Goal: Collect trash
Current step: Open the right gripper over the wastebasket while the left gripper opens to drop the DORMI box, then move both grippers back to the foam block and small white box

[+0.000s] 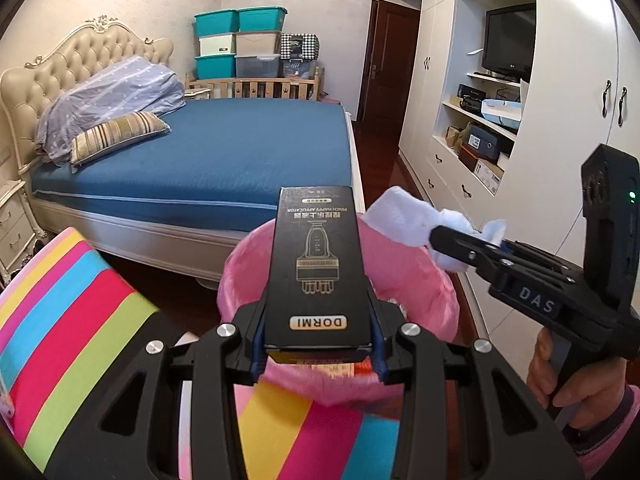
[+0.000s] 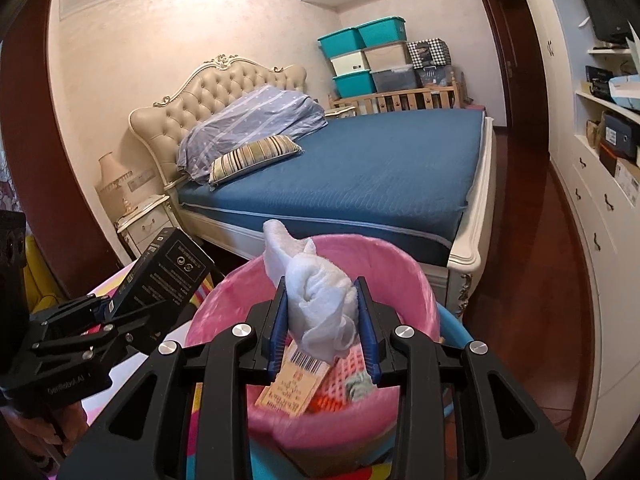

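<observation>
Left wrist view
Left gripper (image 1: 318, 354): closed on a black box (image 1: 320, 268) marked DORMI, gripped at its near end, its long side pointing away over the bin.
Bin (image 1: 424, 280): lined with a pink bag, directly below and beyond the box; paper scraps show inside under the box.
Right gripper (image 1: 448, 240): reaches in from the right, clamped on a wad of white tissue (image 1: 404, 220) above the bin's far right rim.
Striped cloth (image 1: 68, 308): bright bands, beside the bin on the left.
Bed (image 1: 224, 152): blue sheet, behind the bin.

Right wrist view
Right gripper (image 2: 324, 312): pads pressed on both sides of the white tissue (image 2: 316, 296), held over the bin's opening.
Bin (image 2: 404, 268): a barcoded slip (image 2: 294, 380) and other scraps lie inside.
Left gripper (image 2: 108, 308): at left, holding the black box (image 2: 164, 276) tilted upward, beside the bin's left rim.
</observation>
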